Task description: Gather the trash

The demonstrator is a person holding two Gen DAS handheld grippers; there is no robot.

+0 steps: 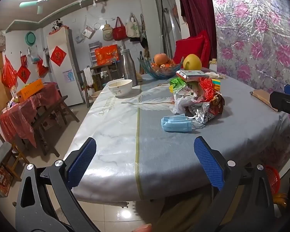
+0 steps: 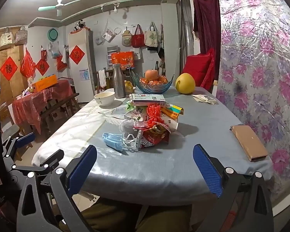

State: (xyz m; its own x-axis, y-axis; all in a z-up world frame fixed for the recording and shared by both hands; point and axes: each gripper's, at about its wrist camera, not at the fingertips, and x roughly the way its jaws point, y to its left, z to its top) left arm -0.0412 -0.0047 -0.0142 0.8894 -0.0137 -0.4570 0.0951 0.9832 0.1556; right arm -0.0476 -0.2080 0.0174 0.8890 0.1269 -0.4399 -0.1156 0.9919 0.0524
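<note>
A pile of trash [image 1: 198, 94] sits in the middle of the table: snack wrappers, a red net, small medicine boxes and a white plastic bag. It also shows in the right wrist view [image 2: 152, 123]. A blue face mask [image 1: 176, 124] lies at the pile's near side, also in the right wrist view [image 2: 114, 141]. My left gripper [image 1: 145, 160] is open and empty over the table's near edge, short of the mask. My right gripper [image 2: 145, 164] is open and empty at the near edge, just short of the pile. The right gripper's tip shows at the far right of the left wrist view [image 1: 286, 100].
A white bowl [image 1: 120, 87], a steel bottle [image 1: 128, 67], a glass fruit bowl [image 1: 161, 67] and a pomelo [image 1: 192, 62] stand at the table's far end. A brown flat box [image 2: 249, 143] lies at the right edge. A floral covered wall [image 2: 261, 77] is on the right. A red basket [image 1: 272, 179] sits on the floor.
</note>
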